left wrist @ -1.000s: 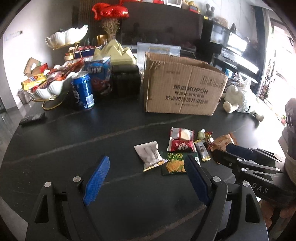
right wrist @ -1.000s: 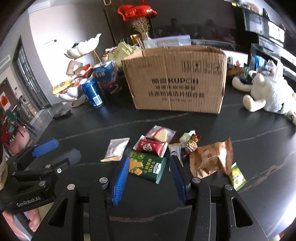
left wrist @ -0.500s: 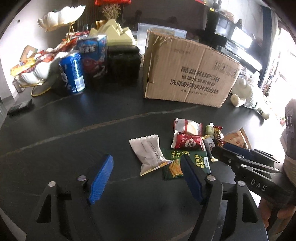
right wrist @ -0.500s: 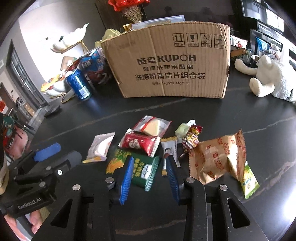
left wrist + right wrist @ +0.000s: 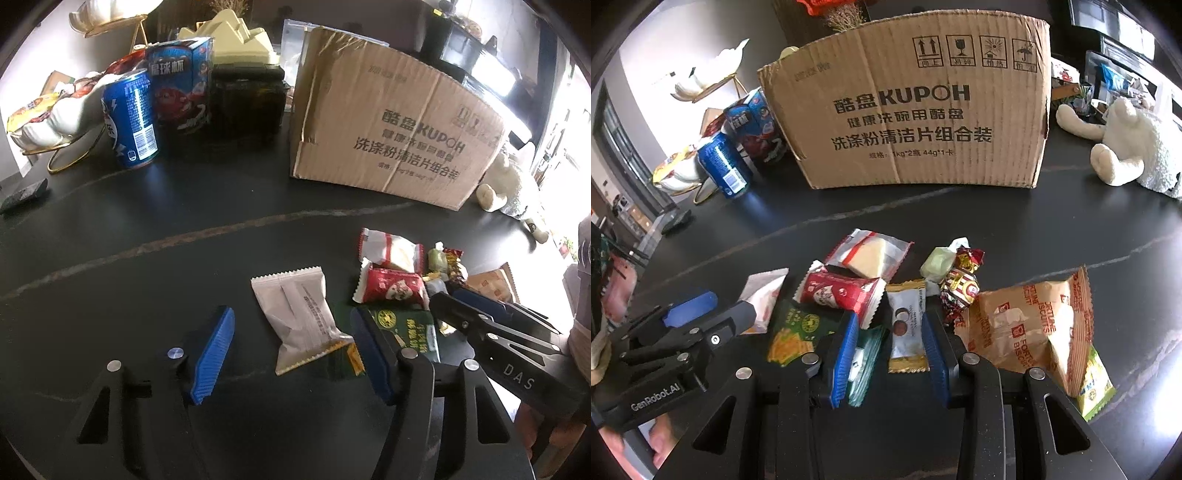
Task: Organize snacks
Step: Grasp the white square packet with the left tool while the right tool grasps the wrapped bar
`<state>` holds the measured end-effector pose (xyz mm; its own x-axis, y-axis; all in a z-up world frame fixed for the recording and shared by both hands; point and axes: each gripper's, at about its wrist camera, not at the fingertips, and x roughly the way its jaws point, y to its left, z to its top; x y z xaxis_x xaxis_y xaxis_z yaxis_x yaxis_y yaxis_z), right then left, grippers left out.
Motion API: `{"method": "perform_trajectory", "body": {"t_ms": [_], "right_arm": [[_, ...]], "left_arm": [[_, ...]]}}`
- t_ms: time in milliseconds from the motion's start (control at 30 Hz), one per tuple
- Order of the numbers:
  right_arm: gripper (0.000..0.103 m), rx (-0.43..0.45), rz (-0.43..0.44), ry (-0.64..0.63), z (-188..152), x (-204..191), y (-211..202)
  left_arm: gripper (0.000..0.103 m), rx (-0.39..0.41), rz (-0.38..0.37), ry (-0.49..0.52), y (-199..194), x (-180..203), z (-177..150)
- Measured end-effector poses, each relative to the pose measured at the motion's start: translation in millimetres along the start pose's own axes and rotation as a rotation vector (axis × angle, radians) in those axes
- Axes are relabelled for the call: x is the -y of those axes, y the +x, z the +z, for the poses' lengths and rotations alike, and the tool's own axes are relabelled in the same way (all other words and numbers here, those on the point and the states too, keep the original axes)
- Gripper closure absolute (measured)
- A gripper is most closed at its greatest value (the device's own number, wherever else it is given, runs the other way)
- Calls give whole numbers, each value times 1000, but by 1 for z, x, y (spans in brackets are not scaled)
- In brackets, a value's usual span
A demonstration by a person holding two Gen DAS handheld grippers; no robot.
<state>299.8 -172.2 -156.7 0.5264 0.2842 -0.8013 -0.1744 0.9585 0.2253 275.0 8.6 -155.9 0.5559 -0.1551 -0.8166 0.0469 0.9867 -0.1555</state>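
Note:
Several snack packets lie on the black table in front of a cardboard box (image 5: 391,133) (image 5: 916,107). My left gripper (image 5: 295,354) is open, low over the table, its fingers either side of a white packet (image 5: 299,317). My right gripper (image 5: 890,354) is open, its fingers either side of a small white-and-gold packet (image 5: 908,325), with the green cracker packet (image 5: 801,328) under its left finger. A red packet (image 5: 842,291), a clear-wrapped cake (image 5: 868,254), candies (image 5: 960,277) and an orange biscuit bag (image 5: 1027,325) lie around. The right gripper shows in the left wrist view (image 5: 465,314).
A blue can (image 5: 131,118), a blue snack box (image 5: 181,85) and a dark container (image 5: 247,99) stand at the back left beside a white dish on a gold stand (image 5: 55,118). A white plush toy (image 5: 1134,147) lies at the right. A dark remote (image 5: 24,194) lies far left.
Both grippers have moved forward and down toward the snacks. The left now straddles the white packet; the right now straddles the small white-and-gold packet.

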Motion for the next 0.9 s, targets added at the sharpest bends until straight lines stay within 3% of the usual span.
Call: {"method": "perform_trajectory", "body": {"t_ms": [233, 433, 567, 900], "right_arm": [[70, -12, -2, 11, 1, 4, 9], [82, -4, -38, -10, 0, 3, 10], [82, 1, -37, -3, -1, 5, 9], [82, 44, -22, -2, -2, 0, -18]], "left_arm": [[45, -16, -11, -11, 11, -1, 2], [61, -37, -16, -18, 18, -4, 0], [67, -36, -17, -11, 18, -3, 0], [68, 3, -36, 17, -13, 10, -1]]}}
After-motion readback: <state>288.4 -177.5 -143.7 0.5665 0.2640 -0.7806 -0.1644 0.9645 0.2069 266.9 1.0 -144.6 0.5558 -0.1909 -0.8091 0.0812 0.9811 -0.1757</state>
